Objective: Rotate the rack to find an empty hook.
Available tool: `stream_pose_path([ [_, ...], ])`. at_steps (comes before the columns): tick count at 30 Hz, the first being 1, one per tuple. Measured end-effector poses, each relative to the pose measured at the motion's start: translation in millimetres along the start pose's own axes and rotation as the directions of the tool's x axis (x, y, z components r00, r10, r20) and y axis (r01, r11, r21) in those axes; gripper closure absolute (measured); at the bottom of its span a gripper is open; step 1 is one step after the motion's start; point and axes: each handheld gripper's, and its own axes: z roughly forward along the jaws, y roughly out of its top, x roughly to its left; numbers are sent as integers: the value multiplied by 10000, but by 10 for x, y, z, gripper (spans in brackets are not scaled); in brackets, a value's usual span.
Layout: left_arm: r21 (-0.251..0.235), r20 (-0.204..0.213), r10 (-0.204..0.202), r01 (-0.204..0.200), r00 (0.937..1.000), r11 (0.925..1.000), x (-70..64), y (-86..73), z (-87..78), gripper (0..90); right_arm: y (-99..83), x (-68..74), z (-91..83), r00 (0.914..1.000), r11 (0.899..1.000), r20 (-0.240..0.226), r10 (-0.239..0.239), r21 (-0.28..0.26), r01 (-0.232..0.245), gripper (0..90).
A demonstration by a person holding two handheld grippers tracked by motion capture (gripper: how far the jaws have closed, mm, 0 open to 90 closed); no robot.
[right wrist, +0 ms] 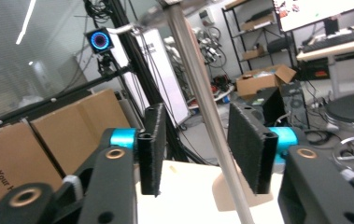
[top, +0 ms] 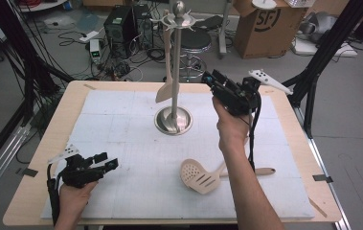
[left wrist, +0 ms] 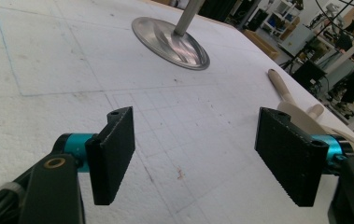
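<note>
My right tongs [top: 209, 77] hang released at about two o'clock from the rack [top: 173, 120], pointing at its pole with nothing between the pads. One spatula [top: 166, 88] hangs on the rack already. Two more utensils [top: 199, 176] lie on the mat at five o'clock from the base, well apart from either hand. My left tongs [top: 112, 163] rest released at eight o'clock. I judge the risk is clipping the pole or the hanging spatula, tipping the rack.

You see a beige spatula [top: 164, 91] hanging upright on the steel rack [top: 174, 67]; two more beige utensils [top: 200, 176] lie flat near your right forearm.
</note>
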Motion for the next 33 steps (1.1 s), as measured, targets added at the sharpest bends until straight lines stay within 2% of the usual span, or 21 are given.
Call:
stream_pose_path([
  [13,-67,-33,-78,78,10000,9999,8,-5,-23,293,-189,-229,-361,9986,9997,485,234,57,-237,554],
  [21,-72,-82,-90,89,9999,9999,13,-7,-27,293,-323,-388,-542,9960,9990,785,424,98,-433,552],
  [33,-124,-124,-50,49,9999,9999,3,-7,-28,293,-482,-533,-748,9918,9980,1147,564,214,-592,547],
])
